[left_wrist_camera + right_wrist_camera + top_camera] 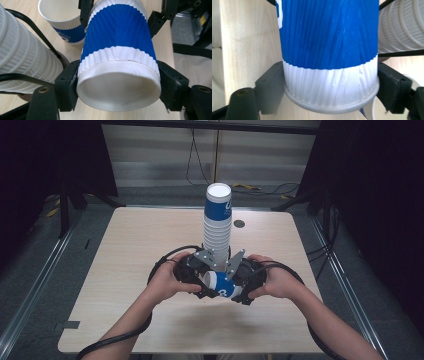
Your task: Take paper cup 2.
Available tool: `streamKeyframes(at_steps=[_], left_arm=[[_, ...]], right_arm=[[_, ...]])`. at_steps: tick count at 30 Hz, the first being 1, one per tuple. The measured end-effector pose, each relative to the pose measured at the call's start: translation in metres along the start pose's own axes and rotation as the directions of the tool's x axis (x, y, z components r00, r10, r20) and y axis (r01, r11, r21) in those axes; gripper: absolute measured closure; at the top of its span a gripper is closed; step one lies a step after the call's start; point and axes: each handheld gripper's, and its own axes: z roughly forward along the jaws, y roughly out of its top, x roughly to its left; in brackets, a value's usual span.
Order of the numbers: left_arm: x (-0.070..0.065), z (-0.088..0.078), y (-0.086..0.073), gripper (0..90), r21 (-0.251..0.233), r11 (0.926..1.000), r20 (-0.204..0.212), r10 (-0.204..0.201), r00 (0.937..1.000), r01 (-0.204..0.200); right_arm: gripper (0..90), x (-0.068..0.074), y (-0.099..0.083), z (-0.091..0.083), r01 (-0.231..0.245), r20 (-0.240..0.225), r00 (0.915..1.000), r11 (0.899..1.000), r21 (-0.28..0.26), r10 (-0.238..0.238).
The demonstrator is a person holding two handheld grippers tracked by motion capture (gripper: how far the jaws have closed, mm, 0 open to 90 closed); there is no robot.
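Dark room; wooden surface (125,270) bare toward its edges; both tools, left (202,279) and right (239,284), clamp one cup (223,286) before a tall stack (217,227).

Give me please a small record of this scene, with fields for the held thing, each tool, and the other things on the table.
held thing: blue and white paper cup, lying level between both tools
left tool: jaws pressed on the cup's base end
right tool: jaws at the cup's rim end, contact unclear
stack of cups: upright behind the tools
single cup: upright on the table
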Motion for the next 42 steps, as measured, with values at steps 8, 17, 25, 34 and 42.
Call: streamKeyframes(at_steps=[8, 17, 25, 34, 42], left_arm=[[0.004, -0.007, -0.008, 28.8, -0.069, 0.9961, 0.035, -0.054, 0.9979, 0.056], [0.006, -0.009, -0.011, 28.8, -0.099, 0.9914, 0.052, -0.08, 0.9954, 0.085], [0.008, -0.013, -0.016, 28.7, -0.096, 0.9912, 0.045, -0.087, 0.9952, 0.091], [0.008, -0.01, -0.016, 28.6, -0.123, 0.9878, 0.065, -0.088, 0.994, 0.096], [0.007, -0.01, -0.016, 28.5, -0.121, 0.9882, 0.059, -0.087, 0.9944, 0.094]], right_arm=[[13.4, 0.002, -0.007, -0.002, -0.064, 0.006, 0.9978, 0.991, -0.116, 0.066], [12.2, 0.0, -0.012, 0.002, -0.114, -0.006, 0.9933, 0.974, -0.197, 0.116], [12.2, 0.0, -0.017, 0.006, -0.134, -0.003, 0.9907, 0.97, -0.204, 0.136], [12.5, 0.0, -0.013, 0.008, -0.153, -0.012, 0.9877, 0.955, -0.254, 0.156], [17.6, -0.002, -0.012, 0.009, -0.118, -0.018, 0.9929, 0.959, -0.256, 0.118]])
